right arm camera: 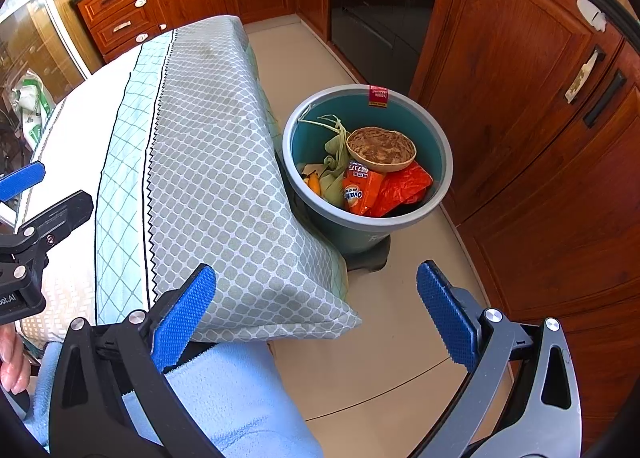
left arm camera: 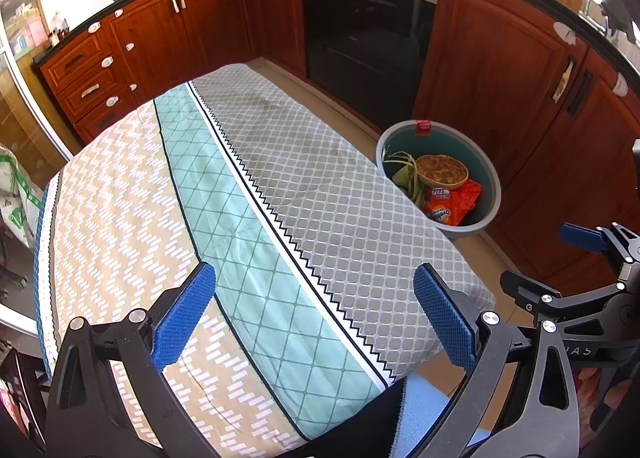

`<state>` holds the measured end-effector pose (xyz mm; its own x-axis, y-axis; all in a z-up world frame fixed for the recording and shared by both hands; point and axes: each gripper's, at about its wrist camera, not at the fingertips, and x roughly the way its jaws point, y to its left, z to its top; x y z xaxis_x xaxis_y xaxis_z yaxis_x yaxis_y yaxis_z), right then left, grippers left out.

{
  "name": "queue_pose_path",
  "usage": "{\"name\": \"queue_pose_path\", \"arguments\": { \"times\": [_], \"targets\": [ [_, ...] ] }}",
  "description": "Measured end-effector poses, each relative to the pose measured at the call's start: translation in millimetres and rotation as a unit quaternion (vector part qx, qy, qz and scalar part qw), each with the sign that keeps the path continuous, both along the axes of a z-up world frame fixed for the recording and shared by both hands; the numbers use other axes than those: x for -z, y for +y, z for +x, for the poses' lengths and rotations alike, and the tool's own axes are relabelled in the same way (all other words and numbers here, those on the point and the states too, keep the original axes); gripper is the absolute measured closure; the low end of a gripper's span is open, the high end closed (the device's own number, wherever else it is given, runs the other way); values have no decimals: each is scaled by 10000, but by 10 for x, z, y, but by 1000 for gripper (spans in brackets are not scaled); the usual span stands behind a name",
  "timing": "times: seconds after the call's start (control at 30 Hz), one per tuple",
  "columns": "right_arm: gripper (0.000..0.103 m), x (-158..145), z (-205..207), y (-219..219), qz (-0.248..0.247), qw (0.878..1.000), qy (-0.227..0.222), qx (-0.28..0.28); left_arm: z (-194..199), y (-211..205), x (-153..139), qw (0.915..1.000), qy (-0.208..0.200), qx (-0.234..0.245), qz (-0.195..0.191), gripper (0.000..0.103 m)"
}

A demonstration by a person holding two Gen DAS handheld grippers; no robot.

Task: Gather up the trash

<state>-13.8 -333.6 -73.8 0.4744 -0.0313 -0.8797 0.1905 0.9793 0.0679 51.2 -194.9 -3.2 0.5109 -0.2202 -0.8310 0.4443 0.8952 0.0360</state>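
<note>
orange packet (right arm camera: 362, 188) in bin (right arm camera: 442, 146): "Ovalti…", partly hidden | red tag (right arm camera: 378, 96): unreadable | gripper body (left arm camera: 582, 351): "…AS"

The left wrist view looks forward and down along the cloth-covered table (left arm camera: 256, 194) toward the cabinets. The right wrist view sits beside that table's edge (right arm camera: 224, 162), nearer the bin (right arm camera: 436, 146). Both share table, bin (left arm camera: 490, 178) and oven (left arm camera: 360, 38).

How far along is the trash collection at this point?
Looks essentially finished. Done: the bin holds a coconut shell, an orange wrapper and corn husks. In hand: nothing; the left gripper and right gripper both have open, empty jaws. Left: no trash shows on the tablecloth or the floor.
</note>
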Motion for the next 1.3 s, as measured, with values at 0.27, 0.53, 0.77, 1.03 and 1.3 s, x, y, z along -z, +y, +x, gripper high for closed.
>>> {"name": "queue_pose_path", "arguments": {
  "times": [0.27, 0.53, 0.77, 1.03, 1.3],
  "targets": [
    [7, 21, 13, 29, -3, 10000, 29, -28, 0, 12, 2, 10000, 0, 8, 2, 4],
    [7, 44, 15, 28, 5, 10000, 64, -25, 3, 7, 27, 10000, 1, -33, -9, 4],
    [7, 57, 21, 21, 14, 10000, 79, -17, -8, -37, 30, 10000, -38, 14, -26, 4],
    [7, 57, 23, 21, 13, 10000, 88, -11, 9, -58, 56, 10000, 33, -54, -10, 4],
    [7, 60, 27, 13, 17, 9999, 103, -5, 33, -73, 99, 9997, 216, -103, 16, 4]
  ]
}}
